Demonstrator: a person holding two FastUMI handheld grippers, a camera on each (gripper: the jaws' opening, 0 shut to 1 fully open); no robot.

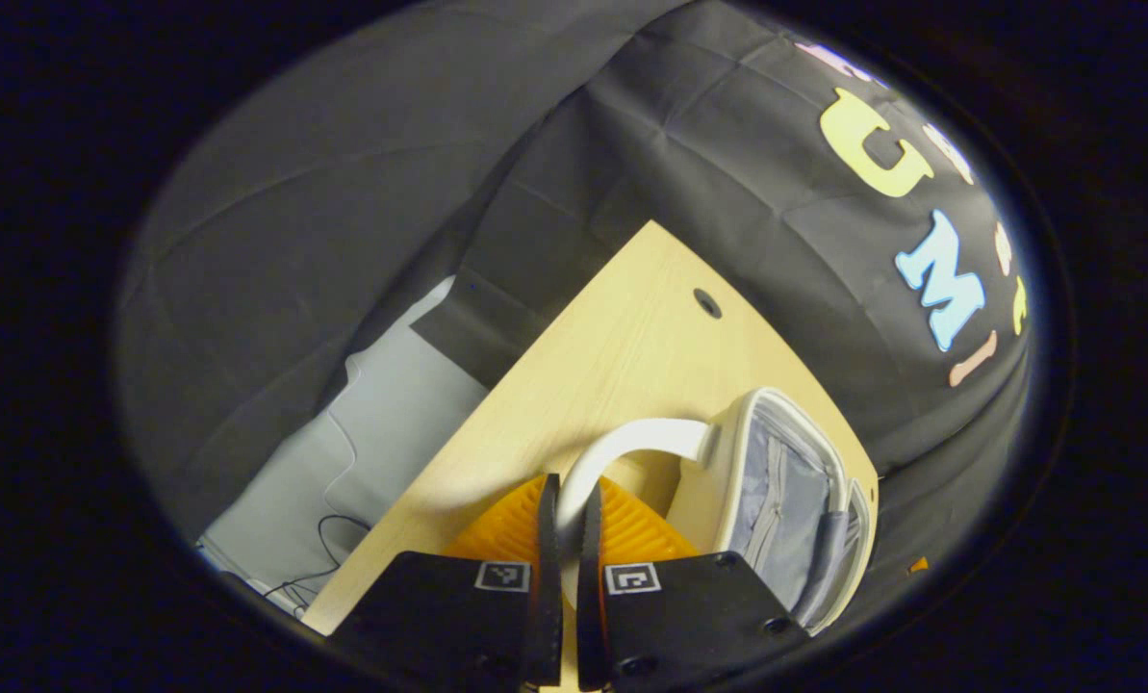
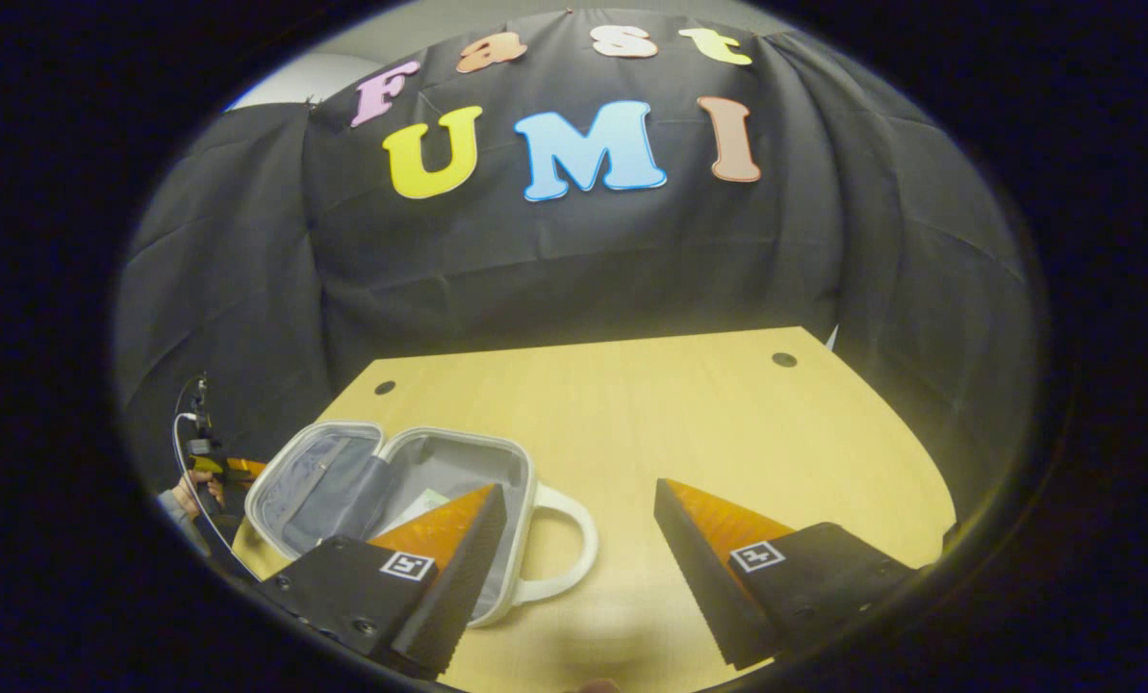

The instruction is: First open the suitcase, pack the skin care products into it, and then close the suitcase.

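The white suitcase (image 2: 525,472) lies open at the table's left, its grey lining showing, with a pale flat item (image 2: 427,507) inside. One white handle (image 2: 581,539) sticks out towards my right gripper (image 2: 578,491), which is open just above the table, its left finger over the case's near rim. In the left gripper view the open shell (image 1: 785,481) stands beside me, and my left gripper (image 1: 566,486) is shut on its curved white handle (image 1: 631,438). In the right gripper view the left gripper (image 2: 210,467) and the hand (image 2: 184,496) holding it sit at the case's far left.
The wooden table (image 2: 679,423) has two small dark holes (image 2: 783,359) (image 2: 384,387) near its back edge. Black cloth walls stand close behind and to both sides. Past the table's left edge lies grey floor (image 1: 381,433) with a thin cable (image 1: 333,539).
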